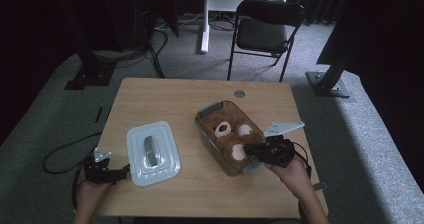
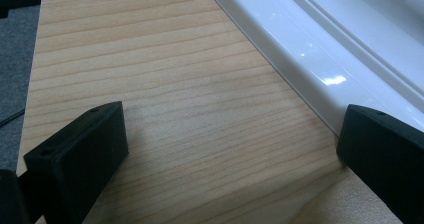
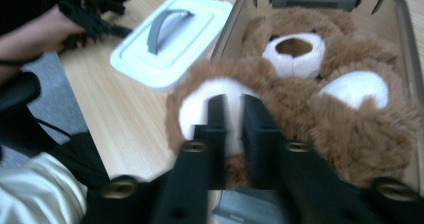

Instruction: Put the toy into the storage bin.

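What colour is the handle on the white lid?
Grey; the handle shows best in the right gripper view.

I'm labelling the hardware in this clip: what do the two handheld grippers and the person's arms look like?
Both are matte black. The left gripper has blocky rectangular jaws with small screw holes; a black cable trails from it. The right gripper has slim black jaws with brass-coloured screws and a grey three-cornered plate on top. The forearms are bare, no sleeves.
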Demonstrator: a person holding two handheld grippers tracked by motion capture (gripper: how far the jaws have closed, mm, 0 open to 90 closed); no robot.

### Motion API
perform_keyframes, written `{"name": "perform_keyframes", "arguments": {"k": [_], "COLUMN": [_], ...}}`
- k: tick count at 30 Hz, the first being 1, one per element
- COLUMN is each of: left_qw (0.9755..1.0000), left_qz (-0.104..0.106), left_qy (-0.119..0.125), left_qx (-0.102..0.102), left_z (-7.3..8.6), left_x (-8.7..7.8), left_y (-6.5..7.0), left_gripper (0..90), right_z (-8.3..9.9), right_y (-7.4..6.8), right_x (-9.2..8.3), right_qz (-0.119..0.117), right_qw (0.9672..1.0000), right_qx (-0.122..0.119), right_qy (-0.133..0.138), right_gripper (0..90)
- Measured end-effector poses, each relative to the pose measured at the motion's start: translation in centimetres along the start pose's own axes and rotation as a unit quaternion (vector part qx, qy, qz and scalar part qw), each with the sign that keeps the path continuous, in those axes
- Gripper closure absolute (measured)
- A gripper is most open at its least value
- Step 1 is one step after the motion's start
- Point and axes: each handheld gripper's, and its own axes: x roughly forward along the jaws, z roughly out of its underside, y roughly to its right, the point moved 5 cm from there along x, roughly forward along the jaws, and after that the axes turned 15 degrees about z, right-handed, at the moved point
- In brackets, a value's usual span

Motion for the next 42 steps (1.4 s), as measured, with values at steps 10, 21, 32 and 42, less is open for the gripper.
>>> {"name": "perform_keyframes", "arguments": {"k": [10,21,32,42], "left_qw": [1.0,1.0,1.0,1.0], "left_qz": [0.0,0.0,0.0,0.0], "left_qy": [0.0,0.0,0.0,0.0], "left_qx": [0.0,0.0,0.001,0.0], "left_z": [0.0,0.0,0.0,0.0], "left_x": [0.0,0.0,0.0,0.0], "left_y": [0.0,0.0,0.0,0.0], "left_gripper": [0.6,0.6,0.6,0.6], "right_z": [0.6,-0.2,1.0,-0.7], "right_y": [0.6,0.7,-0.8,0.7], "right_x": [4.0,7.5,10.0,6.2], "right_qz": [0.017,-0.001,-0.001,-0.019], "right_qw": [0.9982,0.9947,0.9767,0.9959], "right_qx": [-0.013,-0.029,-0.093,-0.019], "right_qy": [-0.056,-0.099,-0.193,-0.086], "right_gripper": [89.9,90.0,90.0,89.8]}}
